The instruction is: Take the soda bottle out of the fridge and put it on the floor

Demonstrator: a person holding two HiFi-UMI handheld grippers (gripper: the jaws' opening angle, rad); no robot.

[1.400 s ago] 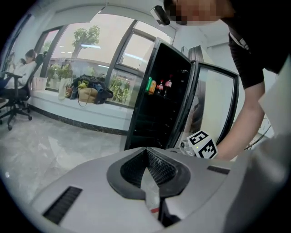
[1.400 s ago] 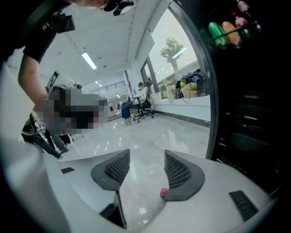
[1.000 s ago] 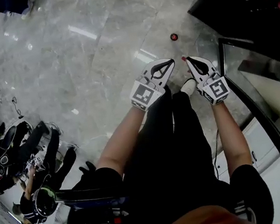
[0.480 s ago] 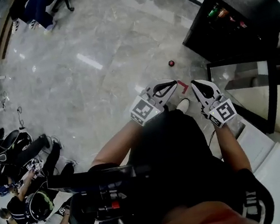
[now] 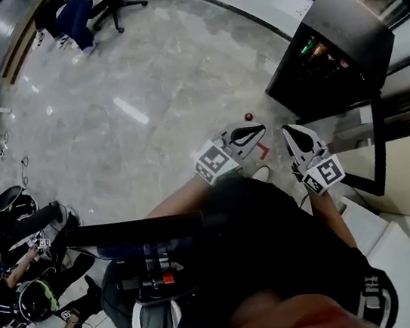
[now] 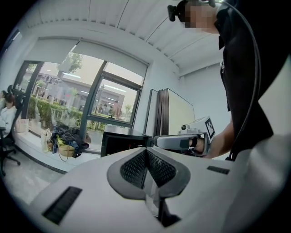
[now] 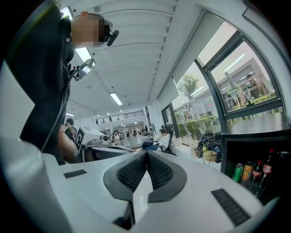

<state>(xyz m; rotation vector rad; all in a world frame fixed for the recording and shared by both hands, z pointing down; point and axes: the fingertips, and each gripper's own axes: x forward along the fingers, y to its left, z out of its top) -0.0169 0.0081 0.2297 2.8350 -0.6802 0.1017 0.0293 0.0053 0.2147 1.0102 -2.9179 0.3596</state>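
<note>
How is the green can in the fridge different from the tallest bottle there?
The green can is bright green; the tallest bottle is dark with a red label. The green can is short and straight-sided; the tallest bottle rises higher and narrows to a thin neck. The green can is leftmost in the row; the tallest bottle stands further right. Both stand upright inside the fridge.

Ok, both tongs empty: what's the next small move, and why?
Probably nudge the open glass fridge door shut with the right tongs, nearest it. A small red-topped thing, likely the soda bottle though too small to tell, already stands on the grey marble floor before the black fridge; the left tongs are shut and empty too.
</note>
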